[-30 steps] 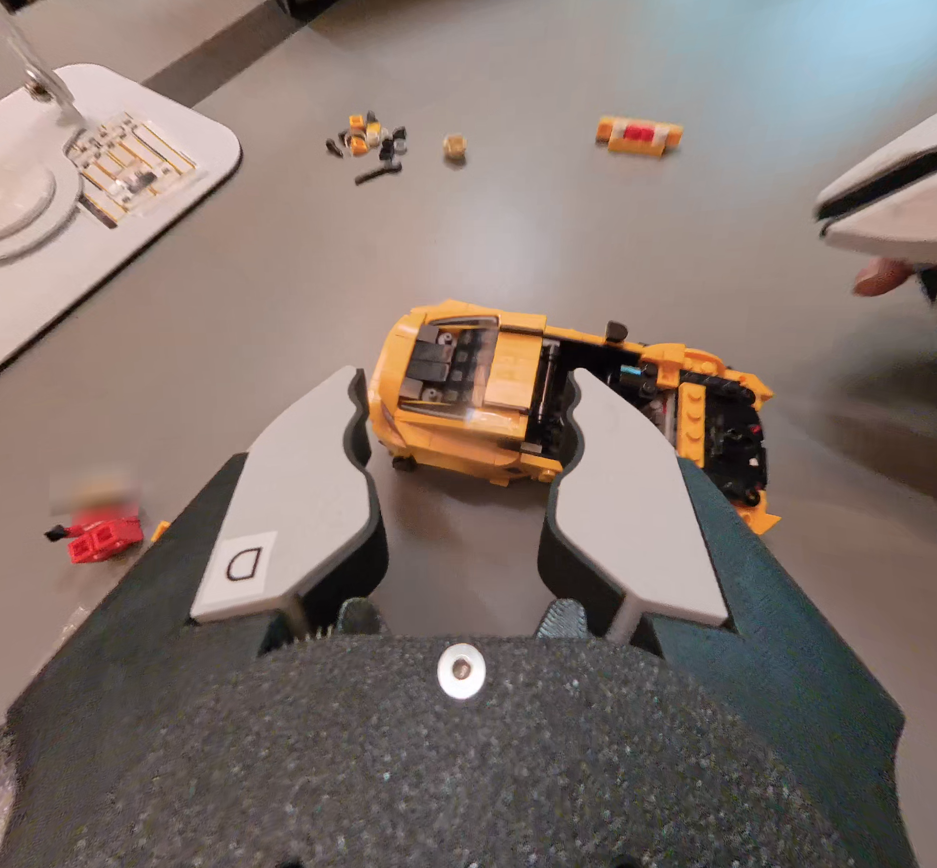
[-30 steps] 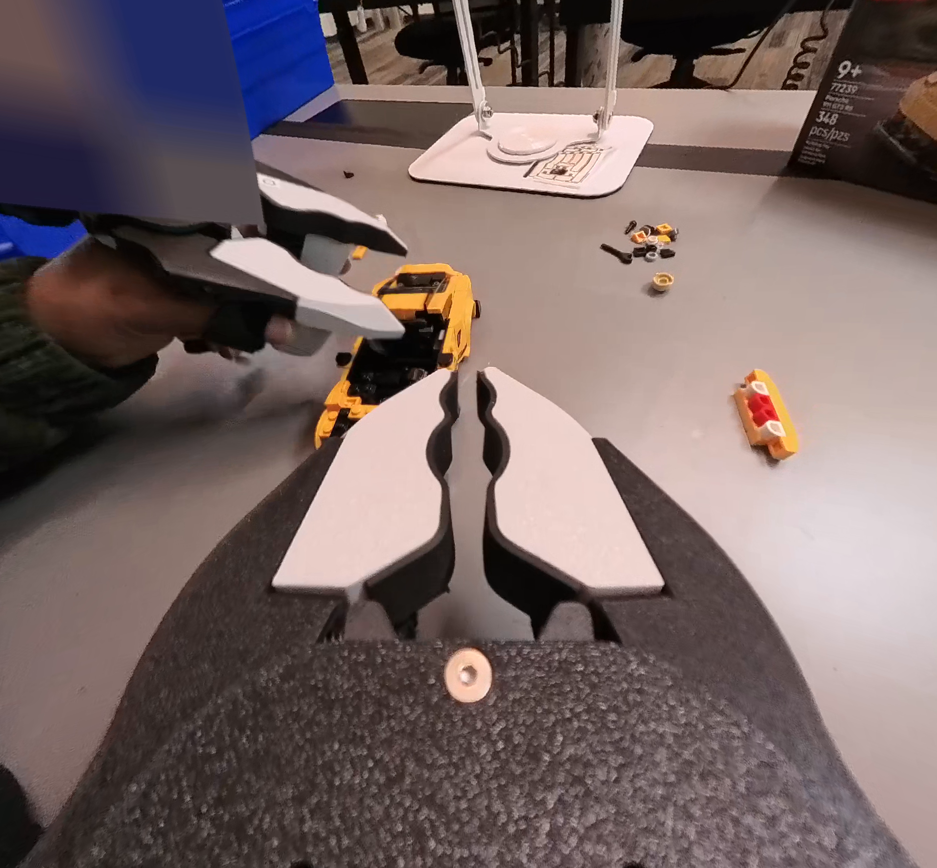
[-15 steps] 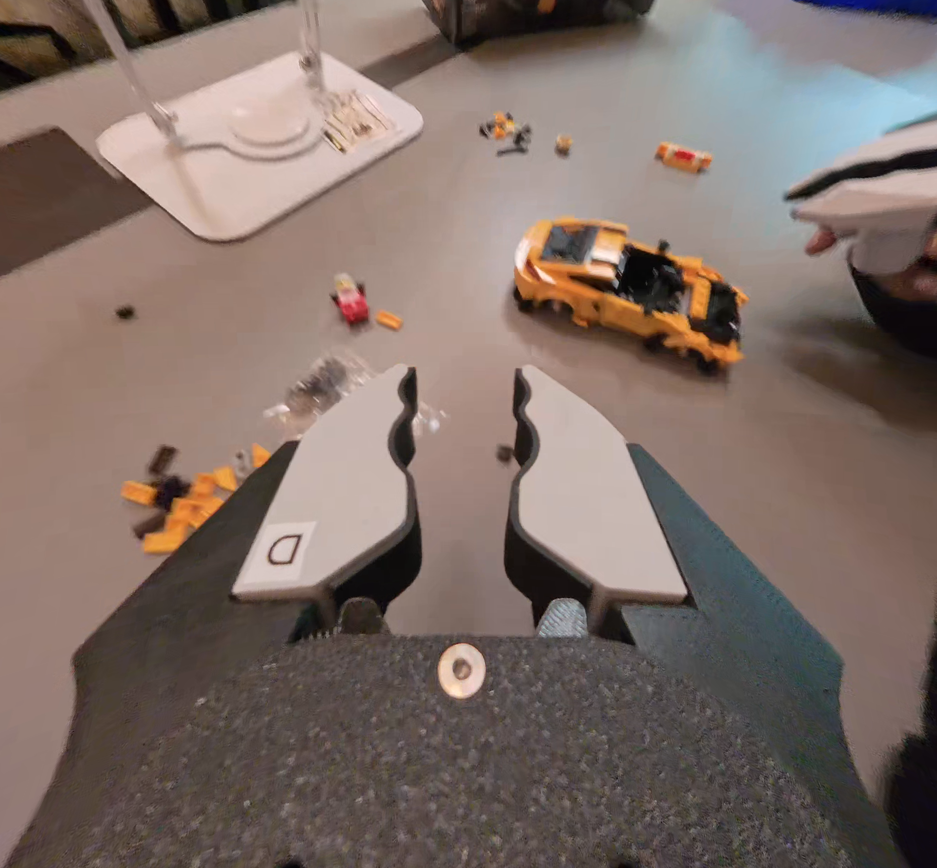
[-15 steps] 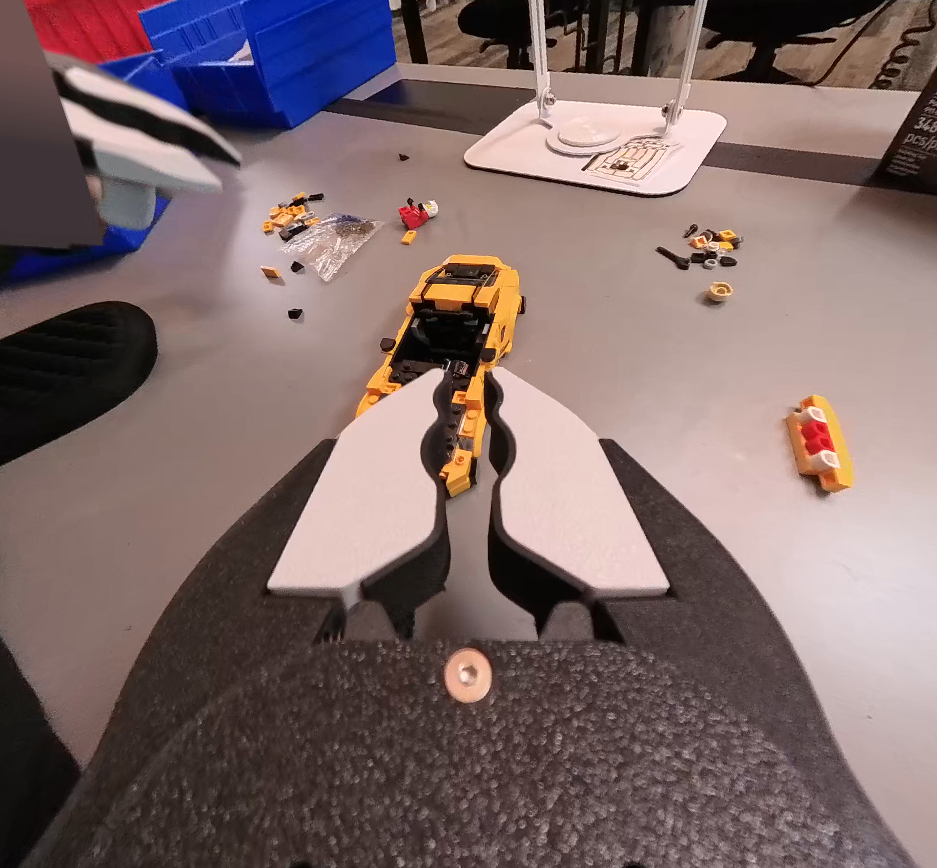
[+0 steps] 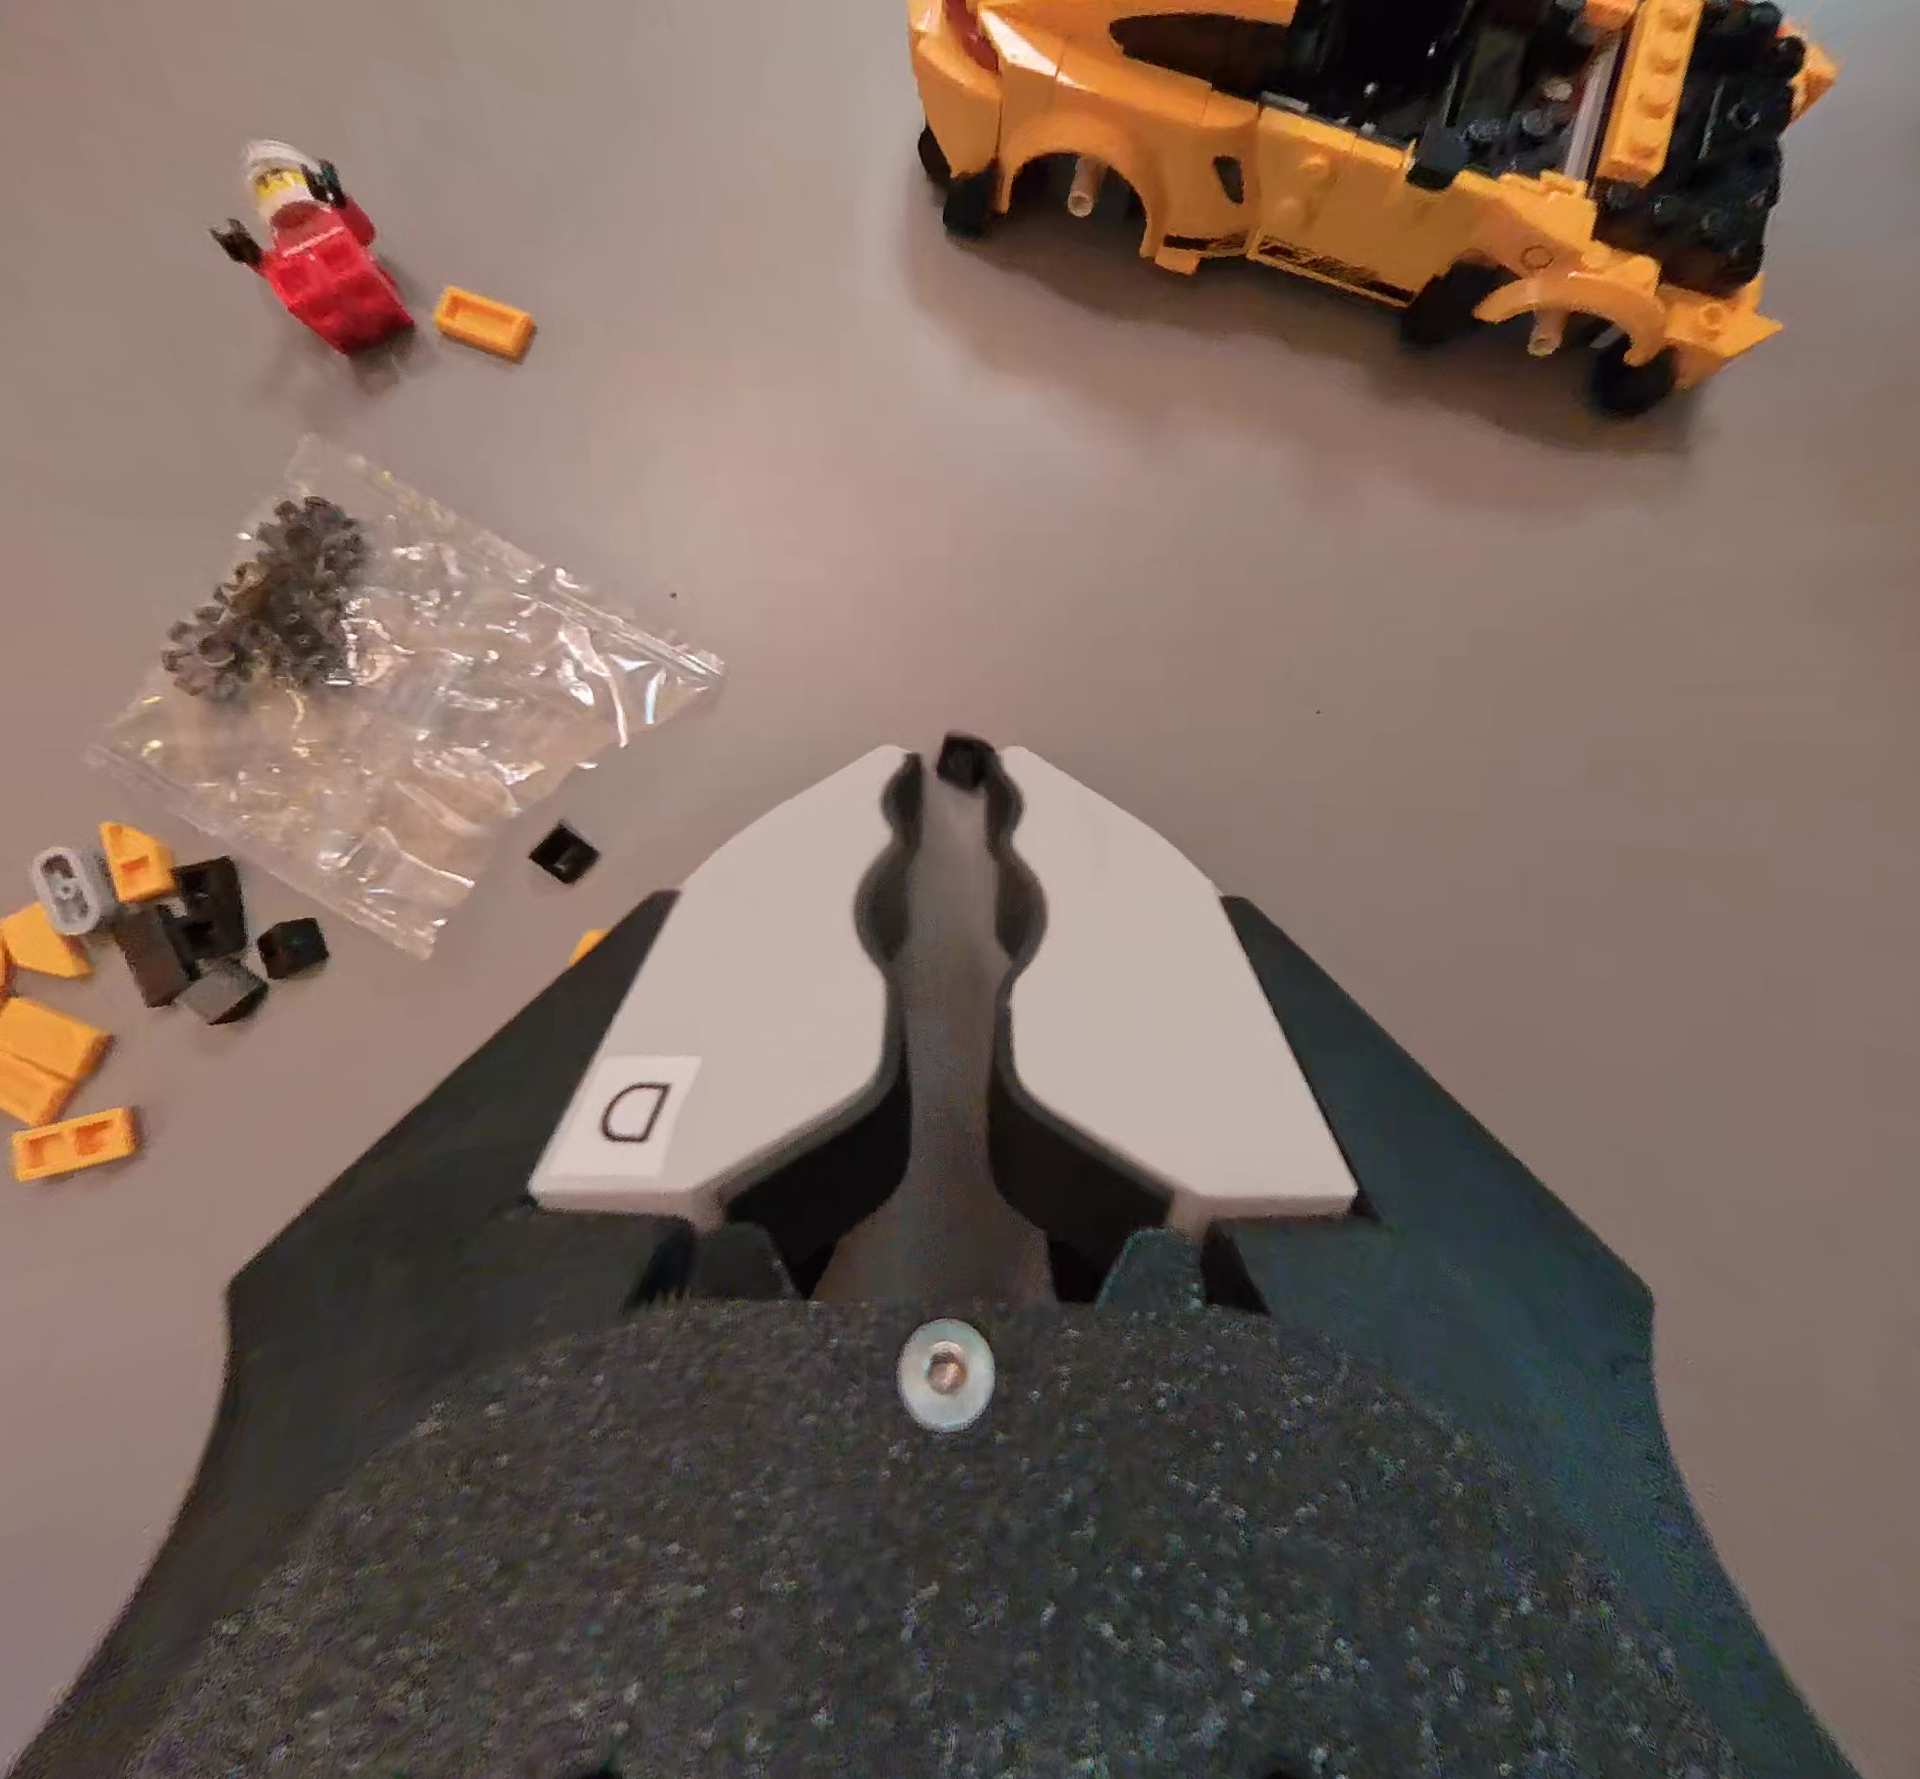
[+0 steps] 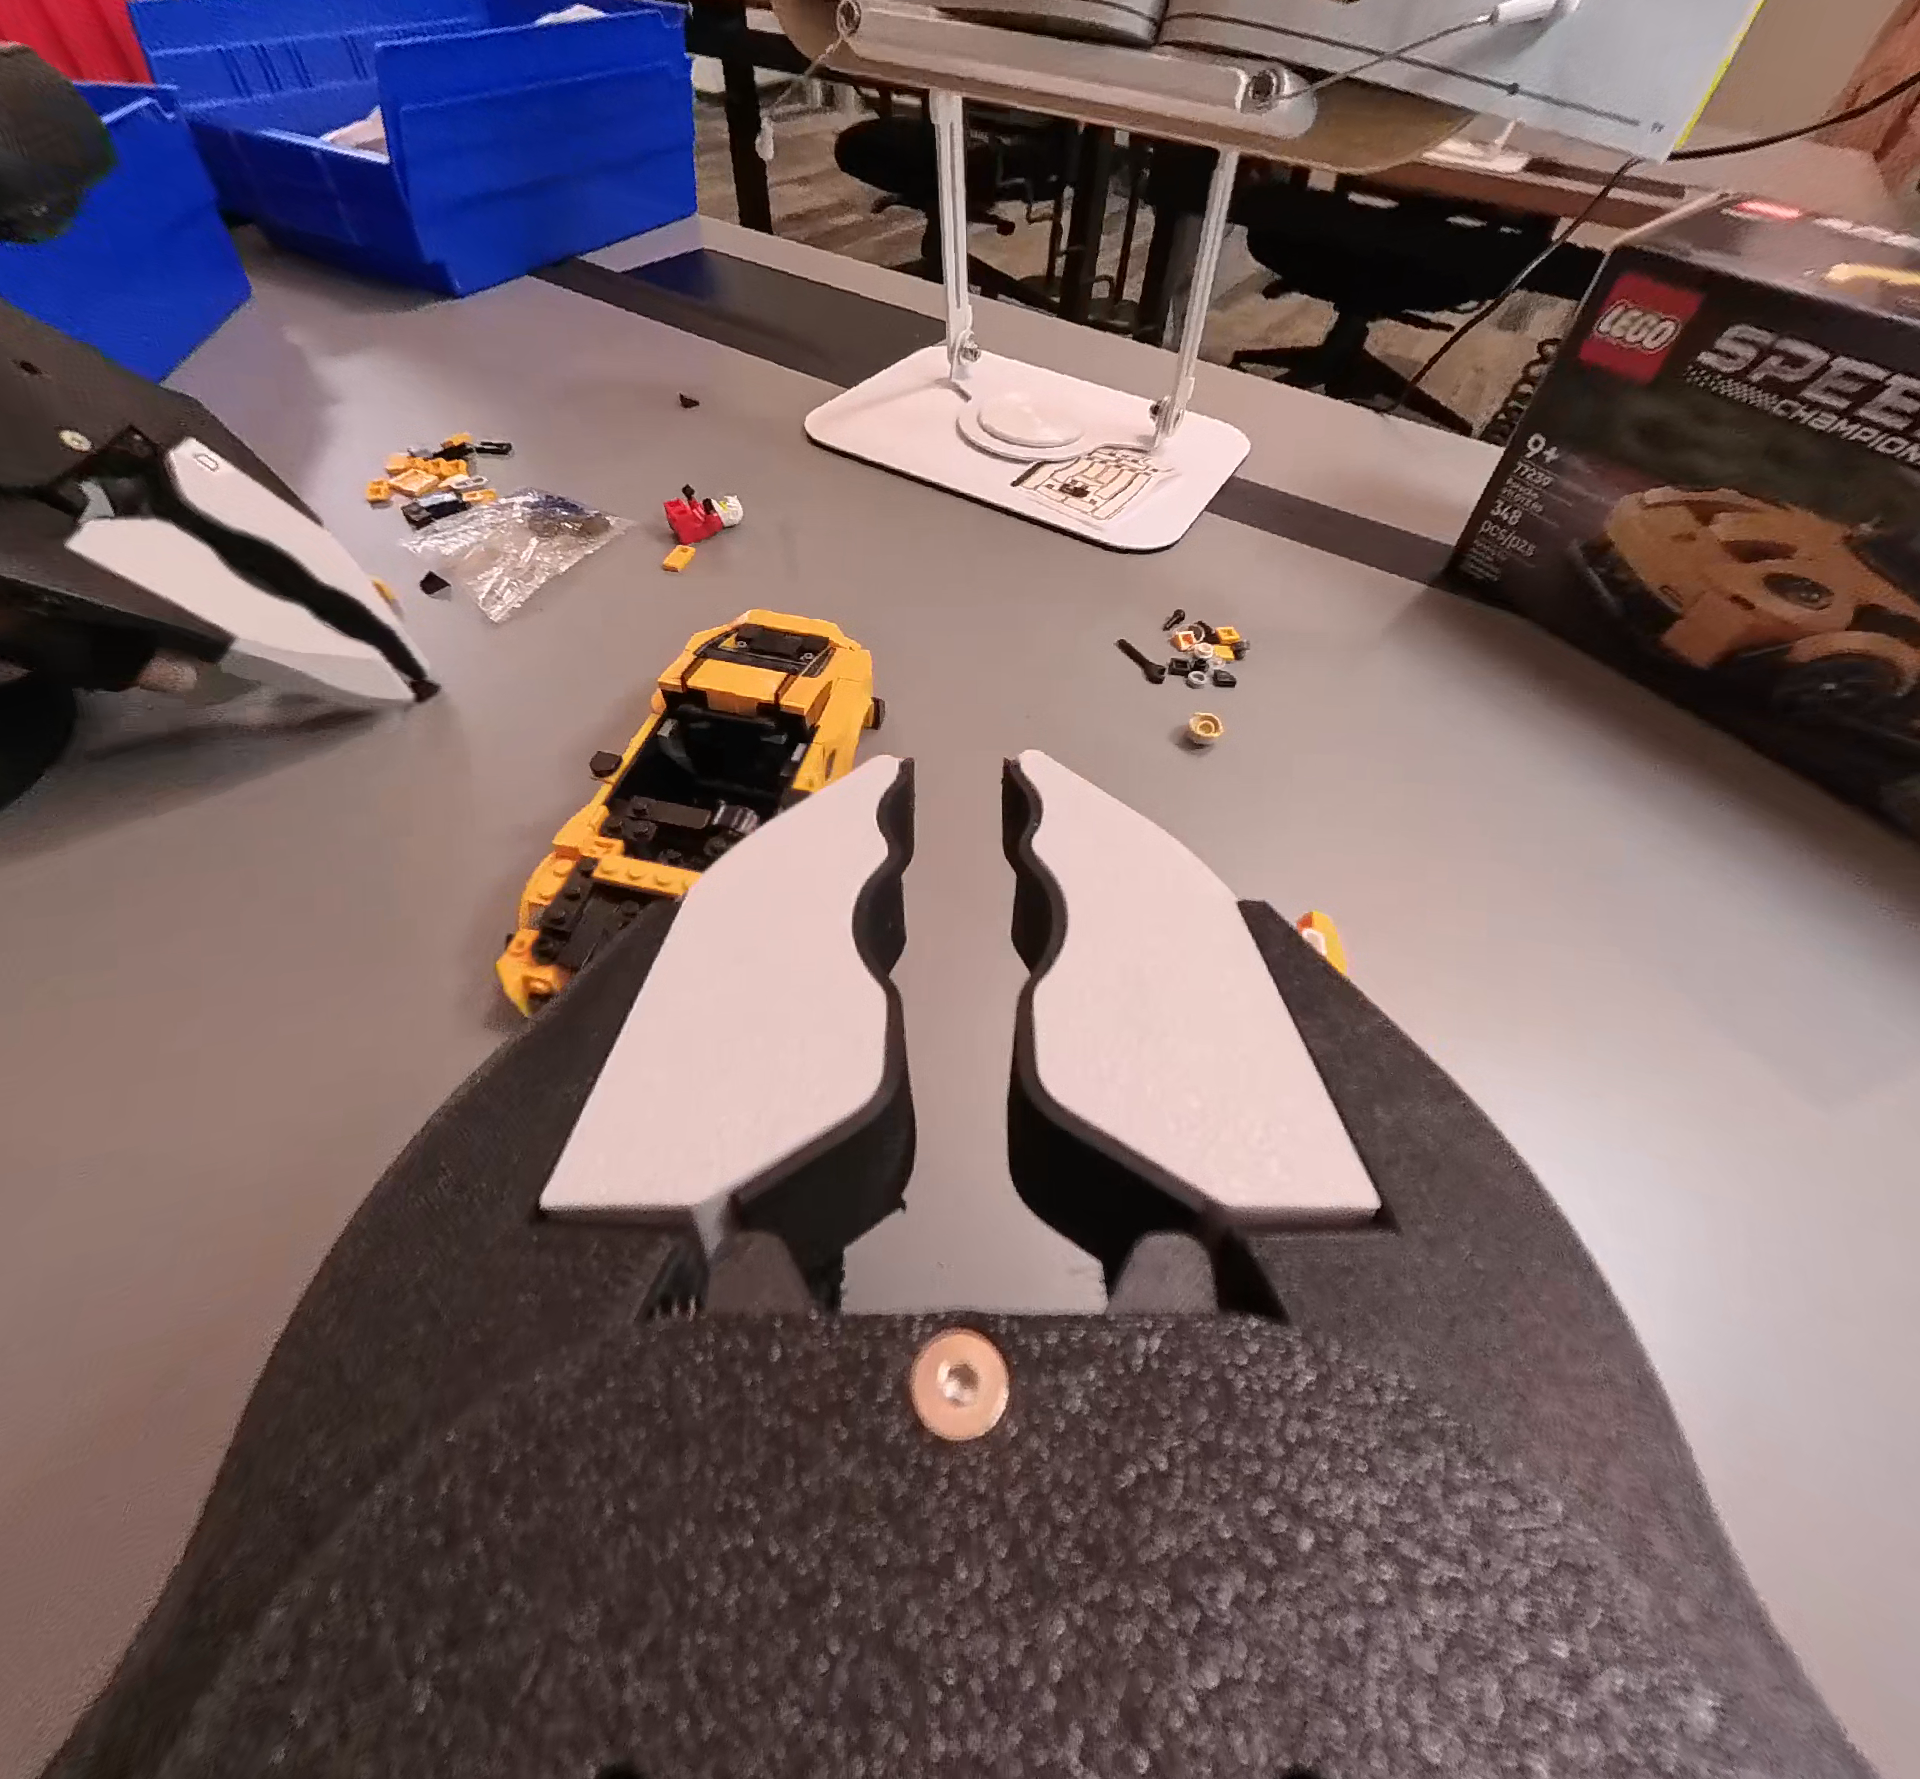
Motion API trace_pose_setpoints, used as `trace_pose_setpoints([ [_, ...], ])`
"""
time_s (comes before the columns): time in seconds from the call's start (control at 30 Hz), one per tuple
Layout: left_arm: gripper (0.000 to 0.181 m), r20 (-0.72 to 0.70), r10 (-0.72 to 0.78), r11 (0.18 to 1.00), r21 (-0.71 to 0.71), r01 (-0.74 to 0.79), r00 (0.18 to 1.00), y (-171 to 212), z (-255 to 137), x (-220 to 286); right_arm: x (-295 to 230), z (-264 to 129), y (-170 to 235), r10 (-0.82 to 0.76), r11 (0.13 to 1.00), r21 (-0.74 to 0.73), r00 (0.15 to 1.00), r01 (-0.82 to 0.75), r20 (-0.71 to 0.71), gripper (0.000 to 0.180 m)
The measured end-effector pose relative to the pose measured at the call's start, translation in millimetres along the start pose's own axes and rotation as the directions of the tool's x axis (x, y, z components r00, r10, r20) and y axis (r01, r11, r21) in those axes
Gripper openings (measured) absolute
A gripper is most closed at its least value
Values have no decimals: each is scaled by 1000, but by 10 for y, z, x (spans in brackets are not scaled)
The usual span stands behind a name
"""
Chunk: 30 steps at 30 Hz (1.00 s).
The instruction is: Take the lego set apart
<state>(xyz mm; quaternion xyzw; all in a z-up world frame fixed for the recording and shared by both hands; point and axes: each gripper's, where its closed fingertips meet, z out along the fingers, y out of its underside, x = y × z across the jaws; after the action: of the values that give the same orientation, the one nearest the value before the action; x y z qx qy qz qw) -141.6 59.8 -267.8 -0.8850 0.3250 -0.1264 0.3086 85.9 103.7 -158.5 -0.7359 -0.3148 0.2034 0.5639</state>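
Observation:
The yellow and black lego car (image 5: 1299, 98) stands on the grey table with its roof off and its black inside showing; it also shows in the right wrist view (image 6: 717, 763). My left gripper (image 5: 958, 761) is down at the table, left of the car, its jaws closed on a small black piece (image 5: 961, 758). It shows in the right wrist view (image 6: 421, 685) with its tip touching the table. My right gripper (image 6: 958, 763) is slightly open and empty, above the table just right of the car's near end.
A red minifigure (image 5: 322, 264), a clear bag of parts (image 5: 384, 690) and loose orange and black bricks (image 5: 104, 960) lie left of the car. A small parts pile (image 6: 1195, 654), the lego box (image 6: 1714, 524), a white booklet stand (image 6: 1029, 451) and blue bins (image 6: 436, 129) lie beyond. About 25 cm separates my left fingertips from my right.
My left gripper left the car, moved left and down to the small black piece and closed on it. My right gripper shifted right of the car and opened a little.

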Motion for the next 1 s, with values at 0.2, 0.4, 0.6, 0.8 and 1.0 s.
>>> trace_pose_setpoints([
  [0.2,0,114,18,1000,-13,-16,993,5,-68,-281,-6,31,111,23,1000,-5,999,-23,28,15],
  [0.4,21,-55,-64,996,62,67,996,-141,-18,-34,-57,52,118,28,1000,2,998,-28,62,15],
  [0.6,5,103,27,1000,-16,-25,994,-49,40,-209,-80,48,139,30,1000,5,997,-30,68,15],
  [0.8,33,278,-104,995,34,98,955,-1,-200,-802,128,17,160,27,1000,-11,1000,-27,-9,15],
  [1.0,42,265,-82,981,191,31,961,-348,-332,-684,608,-135,303,-17,993,-117,989,0,-145,15],
])
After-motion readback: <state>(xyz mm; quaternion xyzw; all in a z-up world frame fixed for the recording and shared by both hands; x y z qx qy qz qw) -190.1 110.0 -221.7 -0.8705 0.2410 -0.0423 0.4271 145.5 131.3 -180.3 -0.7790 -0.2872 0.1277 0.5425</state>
